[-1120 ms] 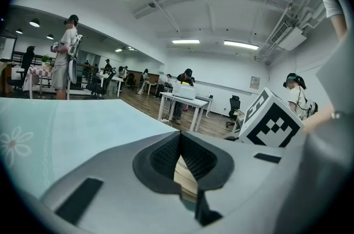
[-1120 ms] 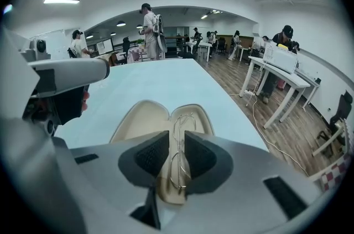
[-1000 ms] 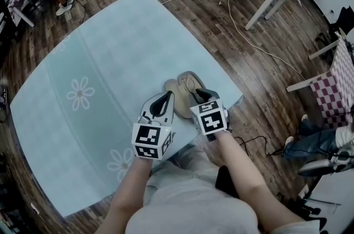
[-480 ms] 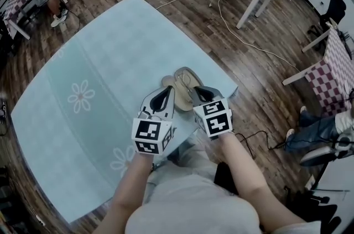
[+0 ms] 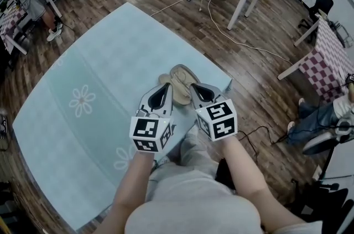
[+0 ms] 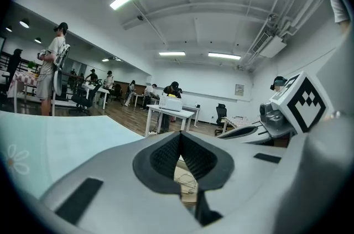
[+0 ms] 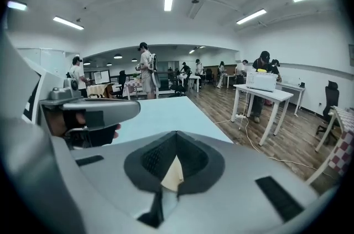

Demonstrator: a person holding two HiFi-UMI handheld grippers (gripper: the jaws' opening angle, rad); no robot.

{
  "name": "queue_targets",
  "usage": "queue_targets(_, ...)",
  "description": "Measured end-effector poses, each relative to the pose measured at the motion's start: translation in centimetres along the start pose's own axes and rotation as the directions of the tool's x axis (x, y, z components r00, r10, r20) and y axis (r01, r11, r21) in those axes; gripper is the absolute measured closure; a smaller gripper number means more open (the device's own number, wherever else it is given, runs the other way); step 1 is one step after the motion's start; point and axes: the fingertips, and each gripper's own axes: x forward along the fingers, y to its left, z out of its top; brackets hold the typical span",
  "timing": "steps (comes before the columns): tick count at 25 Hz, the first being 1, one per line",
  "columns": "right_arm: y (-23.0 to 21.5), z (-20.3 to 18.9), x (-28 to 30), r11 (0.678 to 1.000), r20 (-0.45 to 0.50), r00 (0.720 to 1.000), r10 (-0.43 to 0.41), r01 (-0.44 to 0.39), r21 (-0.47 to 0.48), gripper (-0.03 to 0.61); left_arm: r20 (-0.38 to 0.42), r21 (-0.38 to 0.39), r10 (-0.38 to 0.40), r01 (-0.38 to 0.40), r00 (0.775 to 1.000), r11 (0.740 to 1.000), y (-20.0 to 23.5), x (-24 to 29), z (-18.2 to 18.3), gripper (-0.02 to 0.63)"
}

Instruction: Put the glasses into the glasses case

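left gripper: jaws together, nothing between them, raised over the case's left part
right gripper: jaws together, empty, just beside the left one
glasses case: tan, open, on the table near its right corner
glasses: lying inside the open case
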Motion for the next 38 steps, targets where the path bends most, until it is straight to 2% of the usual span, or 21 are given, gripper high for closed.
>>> queue_targets(9, 1.5, 1.1, -3.7, 0.998, 0.102, 0.994, -0.035, 0.031, 0.046, 0.574, 0.02, 0.018, -0.02, 0.019, 1.0, 1.0, -1.6, -1.5, 0.1, 0.604)
queue_targets(15, 2.8, 2.0, -5.7, 0.999, 0.185, 0.982, -0.033, 0.026, 0.042, 0.574, 0.049, 0.037, -0.032, 0.031, 0.998, 0.999, -2.1, -2.8, 0.9, 0.604)
queue_targets(21, 2.8, 2.9, -7.8, 0.994, 0.254, 0.962, -0.1, 0.108, -0.017, 0.574, 0.076, 0.096, -0.035, 0.027, 0.996, 0.995, -3.0, -3.5, 1.6, 0.604)
queue_targets(38, 3.9, 2.8, -9.7, 0.987, 0.292, 0.944, -0.151, 0.163, -0.017, 0.574, 0.109, 0.137, -0.058, 0.043, 0.992, 0.99, -4.5, -5.0, 2.3, 0.604)
